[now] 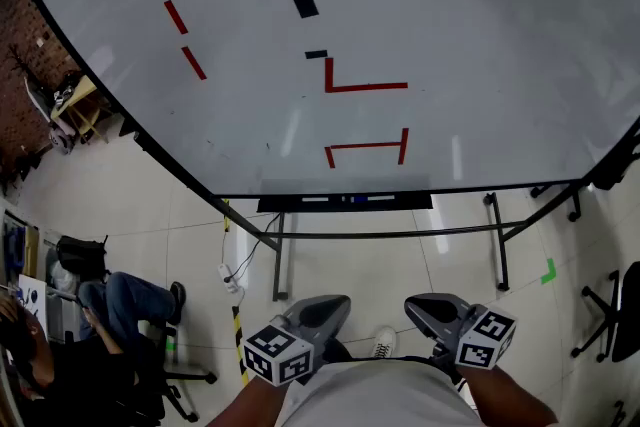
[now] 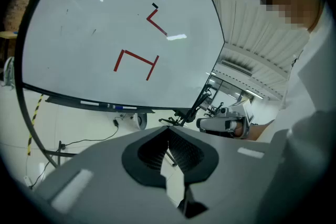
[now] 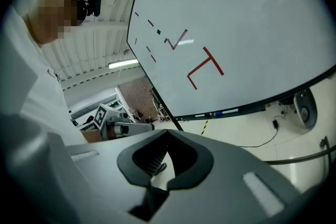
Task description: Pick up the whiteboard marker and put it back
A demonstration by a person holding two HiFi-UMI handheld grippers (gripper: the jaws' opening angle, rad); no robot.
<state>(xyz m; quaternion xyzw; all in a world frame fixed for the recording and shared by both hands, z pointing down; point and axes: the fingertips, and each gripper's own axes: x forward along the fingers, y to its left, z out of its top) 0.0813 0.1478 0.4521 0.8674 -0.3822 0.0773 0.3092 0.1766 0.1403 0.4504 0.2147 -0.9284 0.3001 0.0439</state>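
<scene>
Head view: the whiteboard (image 1: 450,35) fills the upper frame. The tray (image 1: 285,205) along its lower edge holds the whiteboard marker (image 1: 358,200), lying flat beside a white item (image 1: 314,200). The left gripper (image 1: 328,310) and right gripper (image 1: 428,308) hang well below the whiteboard.

Left gripper view: jaws closed together, nothing between them — the marker lies in the tray under the whiteboard.

Right gripper view: jaws likewise closed and empty — the tray and marker sit at the whiteboard's lower edge.

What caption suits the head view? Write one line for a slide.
Left gripper and right gripper held low, both empty, facing a red-marked whiteboard with markers on its tray.
</scene>
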